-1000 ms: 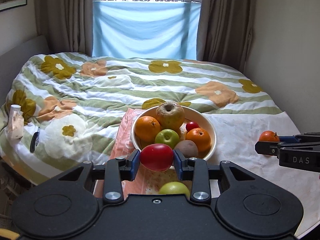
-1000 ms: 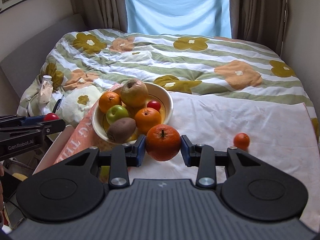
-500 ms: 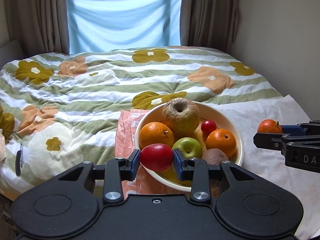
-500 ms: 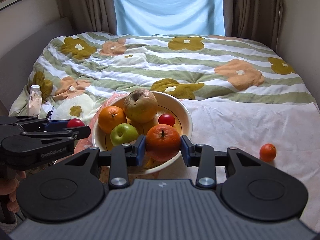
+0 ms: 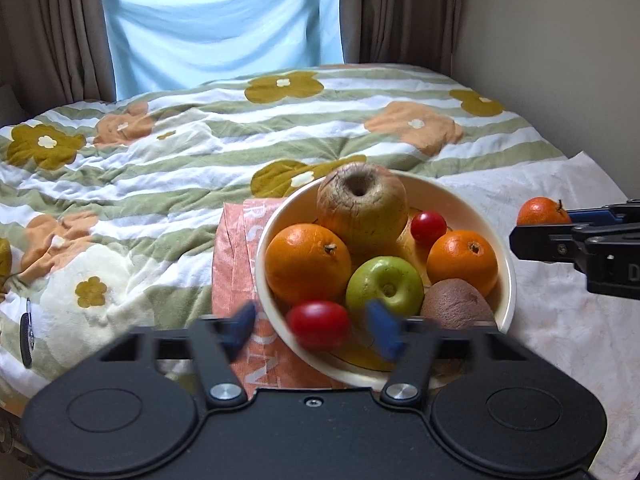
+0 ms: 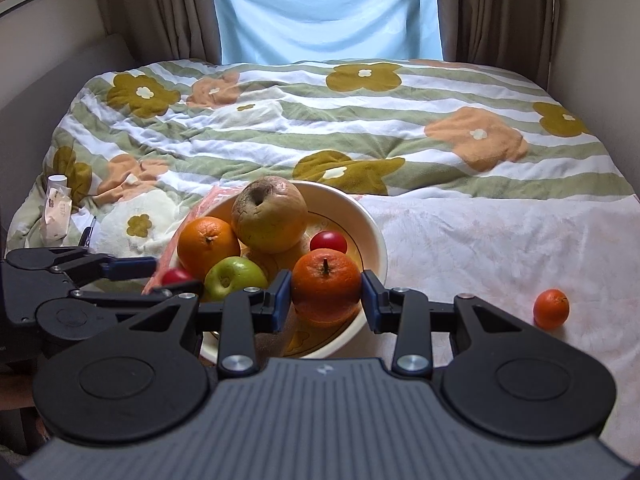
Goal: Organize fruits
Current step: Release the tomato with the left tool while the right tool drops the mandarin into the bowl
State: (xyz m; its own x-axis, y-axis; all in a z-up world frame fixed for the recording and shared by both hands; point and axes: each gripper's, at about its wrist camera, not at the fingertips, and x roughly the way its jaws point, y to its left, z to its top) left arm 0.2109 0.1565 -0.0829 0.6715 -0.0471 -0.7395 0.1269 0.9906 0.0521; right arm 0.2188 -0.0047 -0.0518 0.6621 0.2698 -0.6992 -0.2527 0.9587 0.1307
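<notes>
A cream bowl (image 5: 440,188) on the bed holds a wrinkled apple (image 5: 362,204), two oranges, a green apple (image 5: 384,286), a kiwi (image 5: 456,306) and a small red tomato (image 5: 428,227). My left gripper (image 5: 312,322) hangs over the bowl's near rim. Its jaws are opening and blurred, and a larger red tomato (image 5: 318,324) lies loose between them, touched by neither pad. My right gripper (image 6: 326,294) is shut on an orange (image 6: 326,284) above the bowl's (image 6: 376,248) near right side. A small mandarin (image 6: 551,308) lies on the white sheet to the right.
An orange printed bag (image 5: 236,264) lies under the bowl's left side. The flowered quilt (image 5: 200,168) covers the bed behind. A white packet (image 6: 56,208) and a pen (image 5: 26,328) lie at the left edge. A wall runs along the right side.
The left jaws have sprung apart and let go of the red tomato at the bowl's near rim. Both grippers have come closer to the bowl. The right one still grips its orange.
</notes>
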